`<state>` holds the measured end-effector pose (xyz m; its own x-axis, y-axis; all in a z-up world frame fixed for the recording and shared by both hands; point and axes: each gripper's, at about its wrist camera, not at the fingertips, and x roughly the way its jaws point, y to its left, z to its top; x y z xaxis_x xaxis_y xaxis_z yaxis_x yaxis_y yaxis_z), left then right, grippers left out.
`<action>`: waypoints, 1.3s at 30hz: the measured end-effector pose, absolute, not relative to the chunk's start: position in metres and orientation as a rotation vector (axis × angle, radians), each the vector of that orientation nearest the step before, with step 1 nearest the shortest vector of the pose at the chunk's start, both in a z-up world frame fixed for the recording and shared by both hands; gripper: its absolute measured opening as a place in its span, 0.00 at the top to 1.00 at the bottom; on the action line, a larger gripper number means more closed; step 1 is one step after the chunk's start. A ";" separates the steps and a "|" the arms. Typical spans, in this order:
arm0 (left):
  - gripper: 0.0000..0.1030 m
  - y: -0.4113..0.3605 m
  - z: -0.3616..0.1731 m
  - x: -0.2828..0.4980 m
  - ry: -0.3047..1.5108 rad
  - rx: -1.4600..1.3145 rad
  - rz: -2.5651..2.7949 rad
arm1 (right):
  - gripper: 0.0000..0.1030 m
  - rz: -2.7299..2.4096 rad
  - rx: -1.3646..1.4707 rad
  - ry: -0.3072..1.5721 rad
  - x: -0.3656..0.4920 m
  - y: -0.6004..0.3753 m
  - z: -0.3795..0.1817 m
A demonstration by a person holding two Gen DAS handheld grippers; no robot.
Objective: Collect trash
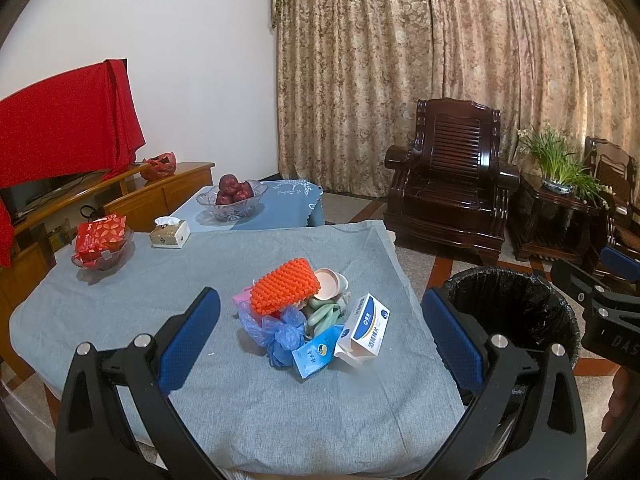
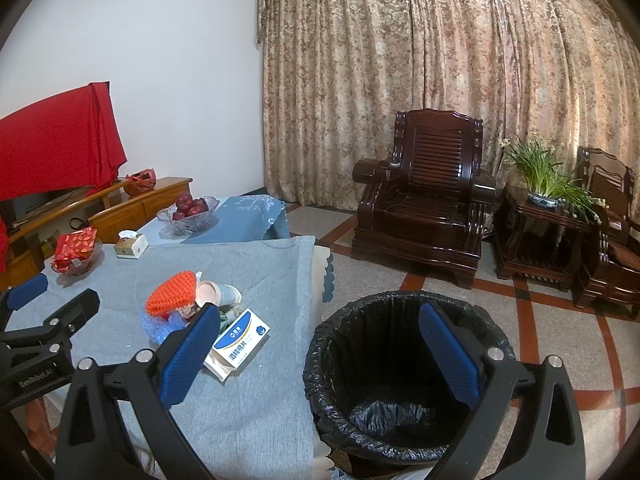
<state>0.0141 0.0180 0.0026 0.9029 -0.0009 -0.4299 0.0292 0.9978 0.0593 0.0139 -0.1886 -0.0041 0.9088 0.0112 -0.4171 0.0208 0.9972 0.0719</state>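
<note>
Holding: we have both tools out over the scene, each gripping nothing.
Left tool (image 1: pixel 320 336): jaws spread wide above the grey surface (image 1: pixel 120 300), the trash pile seen between its blue pads.
Right tool (image 2: pixel 320 344): jaws spread wide too, hanging above the bin (image 2: pixel 400 436) and the surface's edge.
Bin: lined with a black bag, it stands on the floor just beside the surface's right side; we see only the crumpled liner inside.
Trash pile (image 1: pixel 312 320): it sits near the right edge of the surface. At its front we see a white box (image 1: pixel 362 330) tilted on its side, a blue packet (image 1: pixel 314 354) touching it, and a blue bag (image 1: pixel 276 328).
Pile, farther back: an orange mesh (image 1: pixel 284 286) lies on top, with pink cups (image 1: pixel 330 280) just behind it.
Far side: a tissue box (image 1: pixel 170 233) and a dish of red packets (image 1: pixel 102 240) stand well apart from the pile.
</note>
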 end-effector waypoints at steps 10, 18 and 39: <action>0.05 0.024 -0.007 0.010 0.448 0.057 -0.012 | 0.06 -0.005 0.075 0.430 0.014 -0.189 -0.004; 0.05 0.024 -0.008 0.010 0.447 0.056 -0.010 | 0.06 -0.004 0.075 0.432 0.014 -0.189 -0.004; 0.05 0.024 -0.007 0.010 0.448 0.057 -0.011 | 0.06 -0.003 0.074 0.432 0.016 -0.189 -0.004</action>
<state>0.0098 0.0237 -0.0070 0.9012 0.0017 -0.4333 0.0234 0.9983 0.0526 0.0155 -0.1891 -0.0043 0.9080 0.0130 -0.4187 0.0187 0.9973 0.0715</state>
